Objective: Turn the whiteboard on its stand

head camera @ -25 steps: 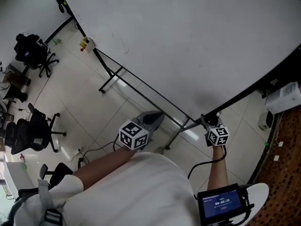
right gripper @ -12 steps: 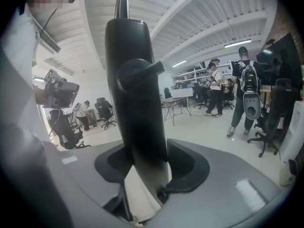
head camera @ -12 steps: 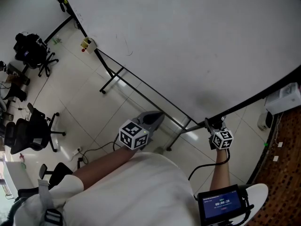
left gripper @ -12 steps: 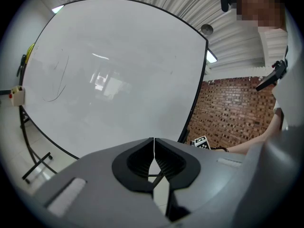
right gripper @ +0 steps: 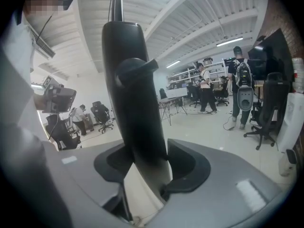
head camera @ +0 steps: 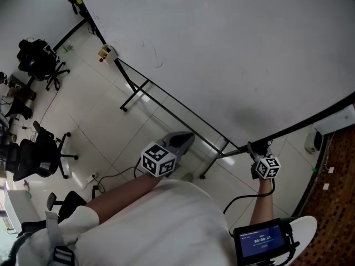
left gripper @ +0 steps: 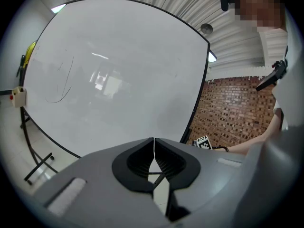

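Progress: the large white whiteboard with a thin black frame [head camera: 222,49] is seen tilted on its black metal stand [head camera: 133,90]. The turn is judged partly made, not completed.
Board and tool: the black frame edge [right gripper: 128,80] is lodged between the jaws of the right gripper [head camera: 257,148].
Right gripper: the jaws are opening, with the pads touching the edge.
Left gripper: the left gripper [head camera: 182,138] is held low with its jaws together and empty, apart from the board.

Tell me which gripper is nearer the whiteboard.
Right. The right gripper is at the lower corner of the whiteboard, frame between its opening jaws. The left gripper, shut, hangs back by the person's body, off the board.
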Available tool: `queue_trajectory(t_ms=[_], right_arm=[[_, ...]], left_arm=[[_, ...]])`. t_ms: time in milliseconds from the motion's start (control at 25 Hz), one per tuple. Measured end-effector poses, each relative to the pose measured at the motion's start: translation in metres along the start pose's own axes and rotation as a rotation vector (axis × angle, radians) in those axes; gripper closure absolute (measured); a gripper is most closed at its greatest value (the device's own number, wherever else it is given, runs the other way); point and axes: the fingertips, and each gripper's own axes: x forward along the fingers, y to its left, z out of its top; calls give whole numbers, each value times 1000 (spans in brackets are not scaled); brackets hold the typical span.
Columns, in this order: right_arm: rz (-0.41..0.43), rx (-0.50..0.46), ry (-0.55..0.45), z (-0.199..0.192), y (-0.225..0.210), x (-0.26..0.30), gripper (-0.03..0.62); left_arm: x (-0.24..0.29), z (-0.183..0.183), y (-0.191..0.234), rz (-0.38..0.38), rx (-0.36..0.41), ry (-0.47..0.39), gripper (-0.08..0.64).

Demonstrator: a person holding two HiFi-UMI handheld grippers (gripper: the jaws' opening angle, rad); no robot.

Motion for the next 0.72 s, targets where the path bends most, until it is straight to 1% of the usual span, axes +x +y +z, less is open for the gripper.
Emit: queue_trajectory(t_ms=[440,720], right_arm=[[-33,41,-7,-11,-22,-25,383],[-54,45,5,-20,-32,-40,391]], left_arm=[[-1,-4,-2,3,-6,2,535],[-2,-5,-1,7,-7,9,535]])
